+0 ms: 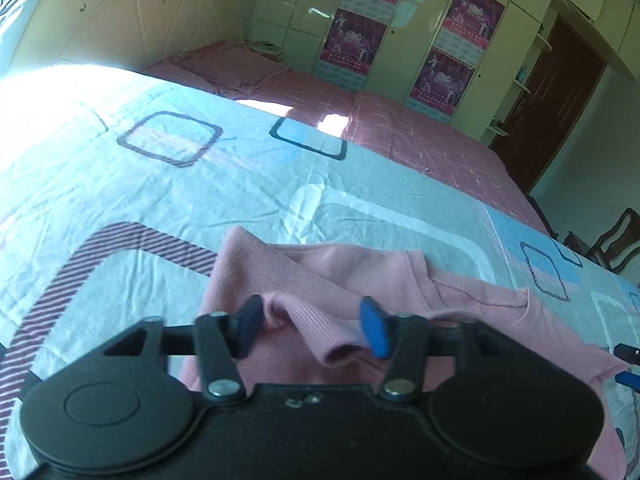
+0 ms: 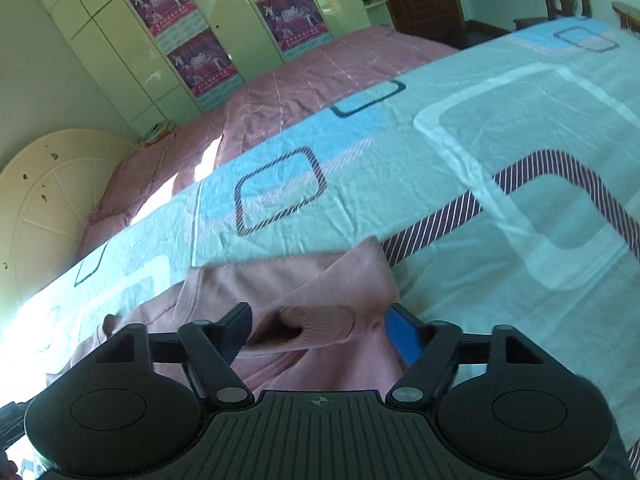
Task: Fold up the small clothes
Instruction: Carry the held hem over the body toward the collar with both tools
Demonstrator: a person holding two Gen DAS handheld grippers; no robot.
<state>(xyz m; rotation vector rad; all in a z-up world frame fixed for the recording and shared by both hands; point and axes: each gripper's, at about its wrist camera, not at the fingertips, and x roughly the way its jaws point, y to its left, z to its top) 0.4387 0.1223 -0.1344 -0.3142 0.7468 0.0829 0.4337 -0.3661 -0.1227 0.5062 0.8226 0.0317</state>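
A small pink knit garment point(image 1: 360, 276) lies partly folded on a light patterned bedsheet point(image 1: 160, 184). My left gripper point(image 1: 314, 328) is open, its jaws wide apart around a ribbed cuff point(image 1: 340, 340) of the garment. In the right wrist view the same garment point(image 2: 288, 288) lies under my right gripper point(image 2: 320, 332), which is open with a ribbed sleeve end point(image 2: 316, 324) between its jaws. The right gripper's blue tips show at the right edge of the left wrist view point(image 1: 628, 364).
The patterned sheet point(image 2: 480, 160) covers the near part of a bed; a pink checked cover point(image 1: 400, 128) lies beyond it. A cream headboard point(image 1: 120, 20), a wardrobe with posters point(image 1: 400, 20), a dark door point(image 1: 552, 100) and a wooden chair point(image 1: 612, 240) surround the bed.
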